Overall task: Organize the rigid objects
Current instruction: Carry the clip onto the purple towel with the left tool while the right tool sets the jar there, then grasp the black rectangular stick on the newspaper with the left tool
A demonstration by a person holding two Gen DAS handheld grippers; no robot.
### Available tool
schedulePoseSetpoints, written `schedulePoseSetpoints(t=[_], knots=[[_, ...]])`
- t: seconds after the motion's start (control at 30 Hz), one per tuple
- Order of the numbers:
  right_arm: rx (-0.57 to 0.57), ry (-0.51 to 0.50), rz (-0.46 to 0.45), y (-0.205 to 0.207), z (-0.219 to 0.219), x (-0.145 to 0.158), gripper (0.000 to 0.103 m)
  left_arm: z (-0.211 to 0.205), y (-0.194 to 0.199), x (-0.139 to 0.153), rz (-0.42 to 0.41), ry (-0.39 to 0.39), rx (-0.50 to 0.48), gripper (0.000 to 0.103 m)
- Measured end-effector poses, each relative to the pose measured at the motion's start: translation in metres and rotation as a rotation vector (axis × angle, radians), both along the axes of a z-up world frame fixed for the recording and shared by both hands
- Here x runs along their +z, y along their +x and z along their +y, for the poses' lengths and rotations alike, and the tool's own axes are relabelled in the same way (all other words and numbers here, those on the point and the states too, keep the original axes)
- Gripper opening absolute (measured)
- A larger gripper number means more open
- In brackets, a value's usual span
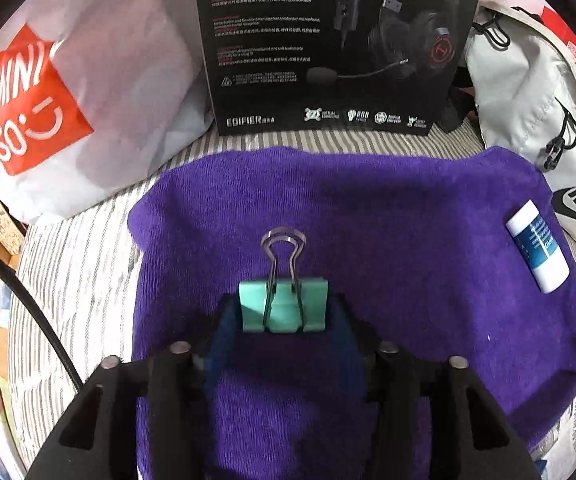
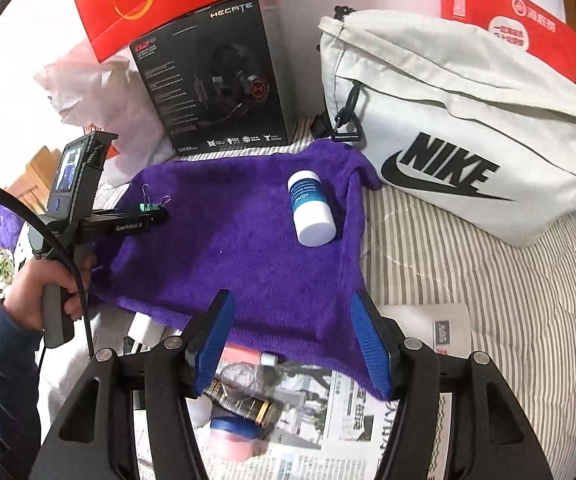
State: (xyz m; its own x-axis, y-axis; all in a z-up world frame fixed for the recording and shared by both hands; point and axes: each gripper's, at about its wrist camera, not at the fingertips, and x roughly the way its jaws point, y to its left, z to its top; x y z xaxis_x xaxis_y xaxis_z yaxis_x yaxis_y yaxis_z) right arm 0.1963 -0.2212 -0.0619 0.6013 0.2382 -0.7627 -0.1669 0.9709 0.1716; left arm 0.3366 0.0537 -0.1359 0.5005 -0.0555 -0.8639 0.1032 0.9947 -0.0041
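Left claw (image 1: pixel 283 312) tilted down, straddling binder clip (image 1: pixel 283 306) on purple towel (image 1: pixel 408 216)

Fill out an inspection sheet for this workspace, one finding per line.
Surface: purple towel spread over a striped sheet.
Job's things: green binder clip between the left gripper's fingertips; white bottle lying on its side on the towel.
Clutter: newspaper, a dark can and small items at the towel's near edge.
Grippers: left gripper around the clip, grip cannot be confirmed; right gripper open, empty, above the towel's edge.
Cables: black cable running past the hand that holds the left gripper.
Surroundings: headset box, white Nike bag, red boxes, plastic shopping bag.
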Motion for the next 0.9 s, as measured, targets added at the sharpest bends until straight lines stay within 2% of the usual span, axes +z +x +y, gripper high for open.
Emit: schedulePoseSetpoints(t=[0.2, 0.4, 0.5, 0.63, 0.73, 0.9], knots=[[-0.008, -0.008, 0.004, -0.019, -0.002, -0.002, 0.061, 0.004, -0.033, 0.004, 0.011, -0.007, 0.032, 0.054], [-0.038, -0.005, -0.012, -0.043, -0.013, 0.002, 0.062, -0.01, -0.108, 0.033, -0.062, -0.002, -0.007, 0.054], [-0.052, 0.001, -0.024, -0.056, -0.019, 0.004, 0.064, -0.018, -0.139, 0.036, -0.049, -0.058, -0.032, 0.054], [-0.059, 0.0, -0.044, -0.069, -0.024, 0.007, 0.064, -0.035, -0.18, 0.022, -0.019, -0.099, -0.052, 0.054], [-0.04, 0.02, -0.06, -0.078, -0.026, 0.008, 0.065, -0.043, -0.201, 0.007, 0.009, -0.076, -0.038, 0.054], [-0.019, 0.004, -0.064, -0.09, -0.028, 0.003, 0.065, -0.058, -0.202, -0.013, 0.03, -0.068, -0.015, 0.054]])
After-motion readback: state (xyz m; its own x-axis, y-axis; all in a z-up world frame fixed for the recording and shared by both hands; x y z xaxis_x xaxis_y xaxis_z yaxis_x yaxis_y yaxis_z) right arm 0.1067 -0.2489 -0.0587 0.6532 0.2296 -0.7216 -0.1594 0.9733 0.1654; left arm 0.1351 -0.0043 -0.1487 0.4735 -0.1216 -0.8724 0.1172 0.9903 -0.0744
